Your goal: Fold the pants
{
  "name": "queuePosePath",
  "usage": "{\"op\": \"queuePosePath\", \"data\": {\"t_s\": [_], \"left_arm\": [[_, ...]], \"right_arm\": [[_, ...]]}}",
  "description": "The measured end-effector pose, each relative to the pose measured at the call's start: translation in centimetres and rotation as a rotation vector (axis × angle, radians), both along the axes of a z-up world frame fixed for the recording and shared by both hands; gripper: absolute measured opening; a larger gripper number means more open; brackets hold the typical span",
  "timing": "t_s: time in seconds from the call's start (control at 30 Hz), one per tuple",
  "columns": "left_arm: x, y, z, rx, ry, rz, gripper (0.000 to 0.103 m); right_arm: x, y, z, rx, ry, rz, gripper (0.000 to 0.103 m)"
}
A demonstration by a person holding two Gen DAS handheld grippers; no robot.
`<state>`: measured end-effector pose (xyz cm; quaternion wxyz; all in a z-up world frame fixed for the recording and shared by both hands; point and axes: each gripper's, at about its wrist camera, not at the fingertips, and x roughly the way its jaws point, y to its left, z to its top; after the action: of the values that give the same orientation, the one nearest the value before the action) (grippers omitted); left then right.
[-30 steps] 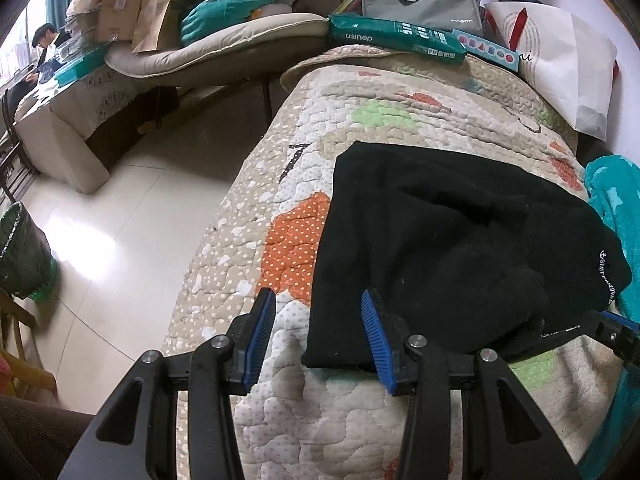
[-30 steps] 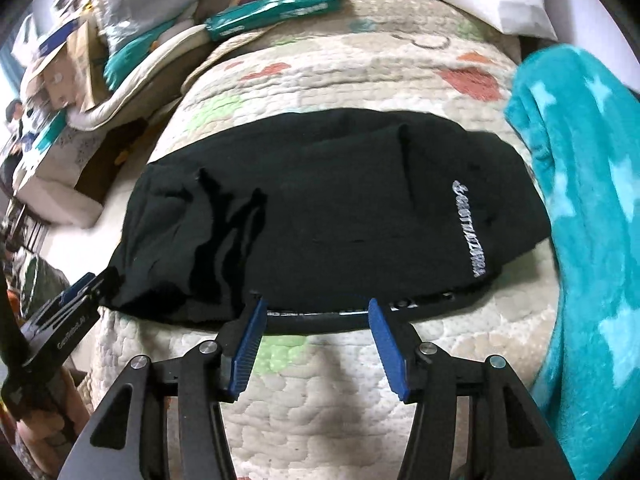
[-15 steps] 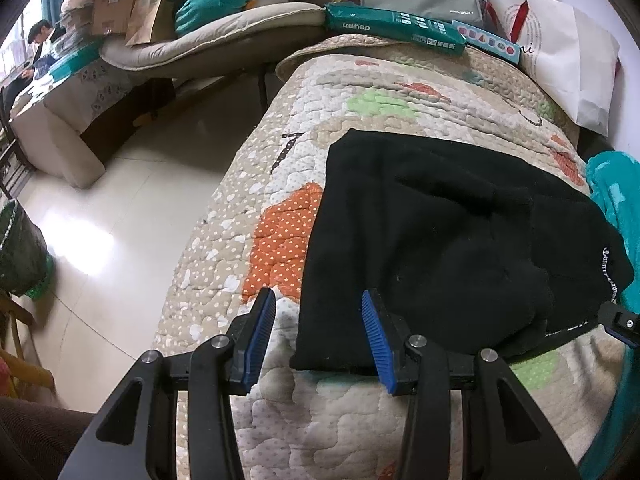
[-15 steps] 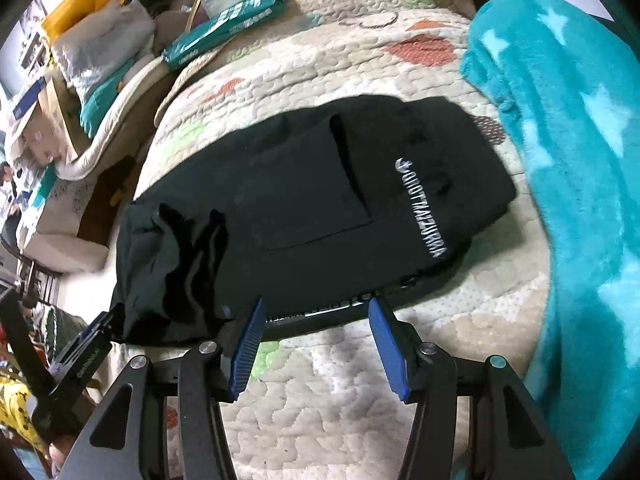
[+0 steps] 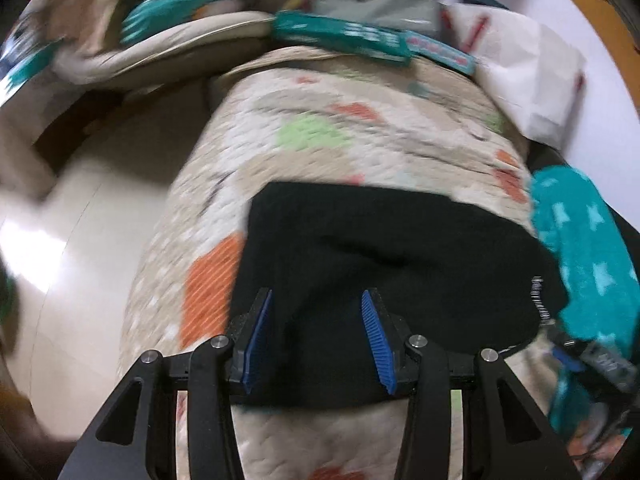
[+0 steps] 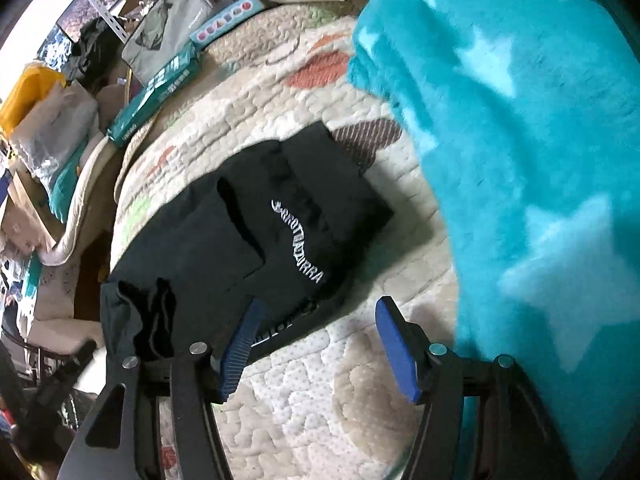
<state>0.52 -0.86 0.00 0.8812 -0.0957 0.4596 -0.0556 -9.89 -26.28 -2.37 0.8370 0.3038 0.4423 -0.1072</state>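
Black pants [image 6: 240, 248] lie folded on the quilted bed [image 6: 320, 412].
Your left gripper [image 5: 316, 336] and right gripper [image 6: 316, 352] hang with jaws open, gripping nothing; the right's just widened. Next, likely tidy the edges.

One pair of black pants [image 6: 248, 232] lies folded on one patchwork quilt [image 5: 360, 136]. One turquoise star-patterned blanket [image 6: 520, 140] sits beside them. Two grippers show, the left gripper [image 5: 318, 336] and the right gripper [image 6: 320, 344], each with two blue pads. At the quilt's far end are one grey bag [image 5: 372, 4], one teal packet [image 5: 340, 36], one white bag [image 5: 524, 76].
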Motion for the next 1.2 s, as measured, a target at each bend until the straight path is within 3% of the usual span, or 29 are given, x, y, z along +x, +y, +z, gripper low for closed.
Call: {"op": "queuePosePath", "data": {"t_s": [0.13, 0.33, 0.53, 0.63, 0.7, 0.77, 0.83, 0.87, 0.9, 1.0, 1.2], "left_arm": [[3.9, -5.0, 1.8, -0.027, 0.015, -0.161, 0.049], [9.3, -15.3, 2.2, -0.046, 0.087, -0.403, 0.050], [13.2, -24.8, 1.0, -0.006, 0.138, -0.591, 0.053], [14.3, -28.6, -0.8, 0.039, 0.225, -0.684, 0.056], [14.6, -31.1, -2.8, 0.118, 0.307, -0.730, 0.056], [14.3, -32.2, -4.0, 0.204, 0.334, -0.758, 0.056], [13.3, -33.1, -4.1, 0.309, 0.275, -0.786, 0.037], [12.9, -33.2, -4.0, 0.353, 0.251, -0.789, 0.023], [12.5, -33.0, -3.7, 0.367, 0.231, -0.796, 0.016], [12.1, -31.3, -2.6, 0.325, 0.207, -0.781, 0.009], [10.7, -24.9, 2.1, 0.149, 0.139, -0.690, 0.008]], "right_arm": [[0.3, -0.7, -2.3, 0.126, 0.024, -0.059, 0.066], [0.4, -1.3, -2.4, 0.141, -0.053, -0.113, 0.068], [1.7, -0.4, -2.2, 0.082, -0.060, -0.100, 0.068], [2.1, -0.5, -2.2, 0.090, -0.060, -0.100, 0.068], [2.4, -0.5, -2.2, 0.089, -0.050, -0.087, 0.068], [2.7, -0.6, -2.1, 0.074, -0.045, -0.073, 0.068], [3.0, -0.6, -1.9, 0.059, -0.048, -0.061, 0.059], [3.1, -0.7, -1.8, 0.061, -0.046, -0.057, 0.045], [3.1, -0.8, -1.7, 0.066, -0.046, -0.060, 0.039], [3.3, -0.6, -0.9, 0.082, -0.069, -0.041, 0.023], [2.9, 3.2, 3.4, -0.097, -0.159, 0.097, 0.019]]}}
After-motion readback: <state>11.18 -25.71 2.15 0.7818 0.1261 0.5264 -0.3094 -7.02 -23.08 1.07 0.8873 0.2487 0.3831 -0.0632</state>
